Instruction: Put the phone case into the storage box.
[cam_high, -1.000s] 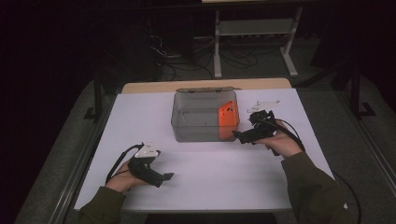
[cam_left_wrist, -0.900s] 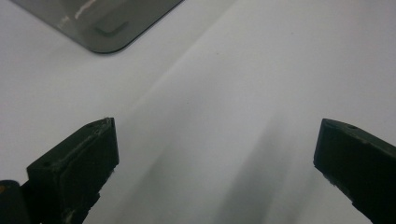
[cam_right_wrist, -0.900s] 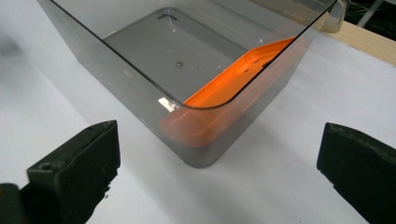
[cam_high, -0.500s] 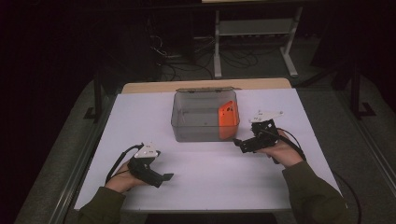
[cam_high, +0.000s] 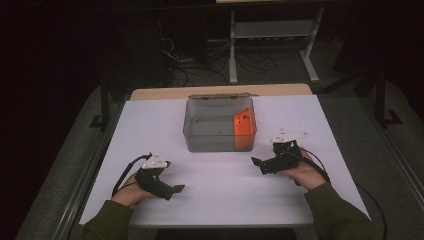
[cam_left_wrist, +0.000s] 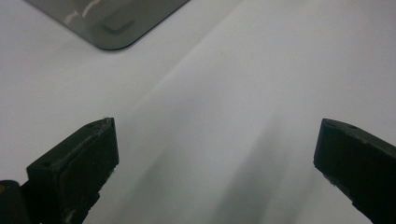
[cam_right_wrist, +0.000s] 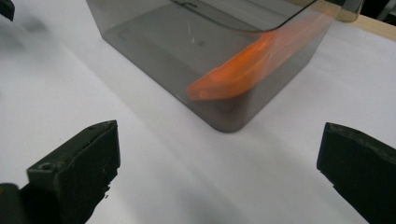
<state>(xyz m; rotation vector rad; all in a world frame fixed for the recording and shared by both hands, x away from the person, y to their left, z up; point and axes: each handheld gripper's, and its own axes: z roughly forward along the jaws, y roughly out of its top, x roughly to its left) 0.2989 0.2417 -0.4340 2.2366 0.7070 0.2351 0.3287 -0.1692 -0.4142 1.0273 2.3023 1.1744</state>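
While both grippers rested low over the white-covered bench (cam_high: 220, 195), the flat orange plastic piece (cam_high: 244, 127) leaned on edge against the right-hand wall inside the clear smoky-grey plastic box (cam_high: 201, 131), which stood near the middle of the bench toward its far edge. Right gripper (cam_high: 257, 163): jaws spread wide, nothing between them, hovering just off the box's near right corner and aimed toward it; in the right gripper view the orange piece (cam_right_wrist: 247, 70) showed through the box wall (cam_right_wrist: 154, 42), tilted, with its lower end near the box floor. Left gripper (cam_high: 179, 189): likewise released and empty, close to the near left part of the bench, well apart from the box; its own view caught a rounded corner of the box (cam_left_wrist: 112, 23) at the top edge.

Judgement: the piece appeared already deposited and the right hand clear of the box, so the step in hand looked like the pause after placement. If the piece were to be retrieved, the next move would call for lifting the right gripper over the rim and descending along the right wall, jaws aligned across the piece's thin faces.
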